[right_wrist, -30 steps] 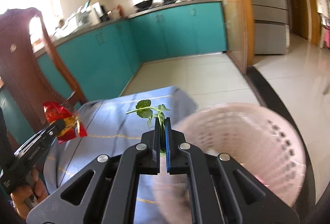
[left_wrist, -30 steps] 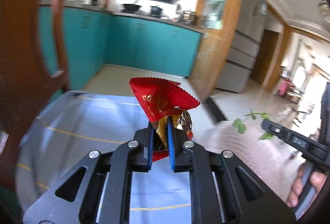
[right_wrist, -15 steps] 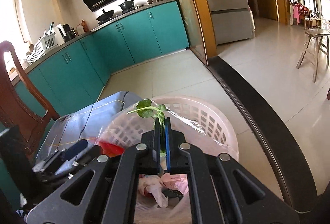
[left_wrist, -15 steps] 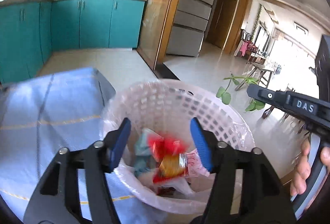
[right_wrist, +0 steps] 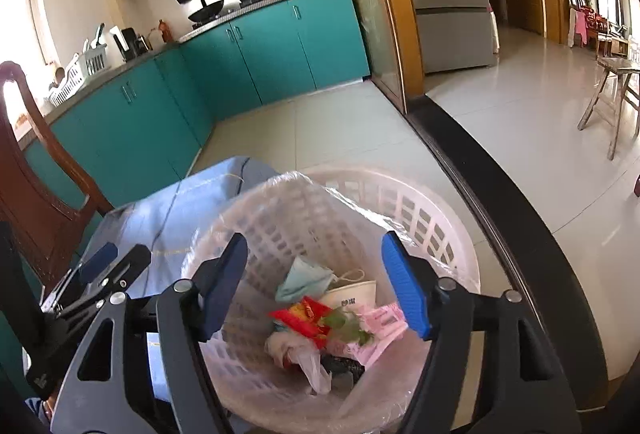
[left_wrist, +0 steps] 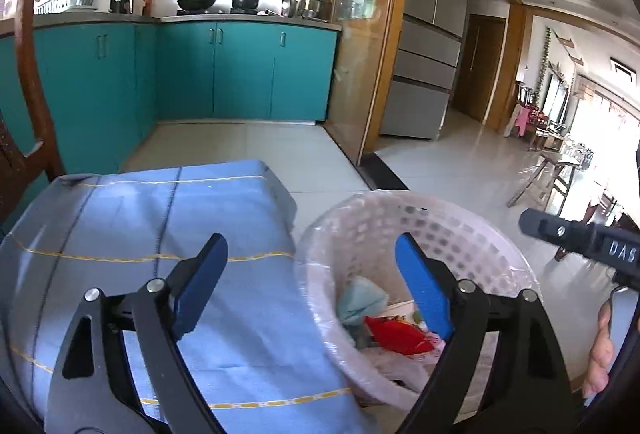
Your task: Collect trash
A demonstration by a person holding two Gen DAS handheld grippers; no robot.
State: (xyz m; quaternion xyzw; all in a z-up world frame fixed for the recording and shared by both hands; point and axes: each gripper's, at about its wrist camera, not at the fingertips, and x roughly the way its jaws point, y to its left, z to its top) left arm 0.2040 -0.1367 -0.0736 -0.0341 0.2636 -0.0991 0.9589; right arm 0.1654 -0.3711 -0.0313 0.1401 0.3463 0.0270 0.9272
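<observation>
While both jaws gape wide and empty, the left gripper (left_wrist: 310,280) and right gripper (right_wrist: 316,284) hang over the white lattice plastic basket (right_wrist: 420,202).
Only the right view shows the green leafy sprig (right_wrist: 346,326) lying on the red crinkled snack wrapper (right_wrist: 306,318) inside.

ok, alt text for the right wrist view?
The open right gripper hangs over a white lined basket holding trash: a red wrapper, green leaves, a pale blue mask and pink packaging. A blue tablecloth and teal kitchen cabinets lie behind.
</observation>
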